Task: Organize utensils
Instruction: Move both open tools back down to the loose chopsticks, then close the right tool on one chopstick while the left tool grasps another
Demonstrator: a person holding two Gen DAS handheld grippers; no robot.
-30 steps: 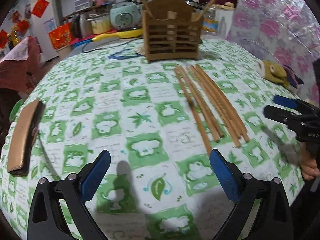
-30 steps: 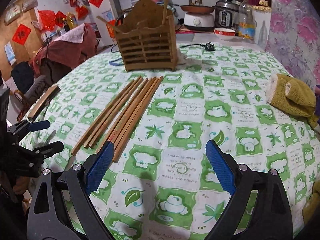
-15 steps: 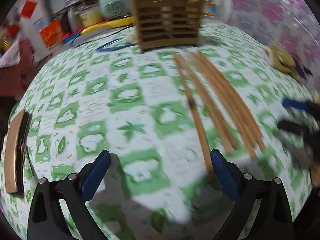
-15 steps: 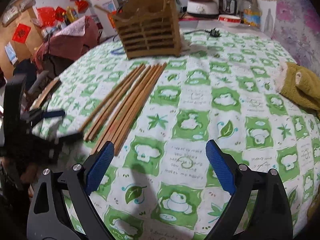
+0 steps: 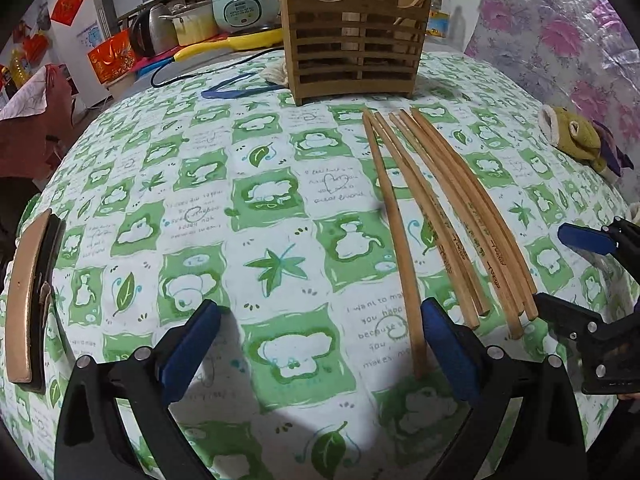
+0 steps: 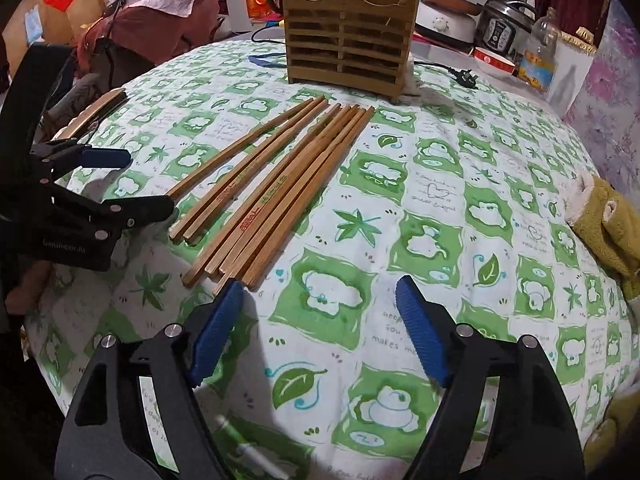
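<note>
Chopsticks lie flat on the bench in a loose fan, thin tips toward the wooden holder at the far side, thick ends toward the near edge. Probably laid out that way so each can be picked by its thick end and dropped upright into the holder. Holder stands upright, slatted, already with a couple of sticks leaning inside; which compartment, cannot tell

Left gripper is wide apart, holding nothing, low over the cloth. The leftmost chopstick lies a bit apart from the rest of the fan; its thick near end sits just inside the gripper's right finger, so it looks like the likely first pick. Other sticks lie to the right of that finger, outside the jaws

Right gripper also wide apart and empty. In its view the bundle is to the left, thick ends just beside its left finger tip, touching or not, cannot tell. Nothing lies between its jaws, only cloth

Each gripper shows at the edge of the other's view, either side of the sticks' near ends. Green plush toy at the right edge, flat brown strip at the left edge, both well apart from the sticks
</note>
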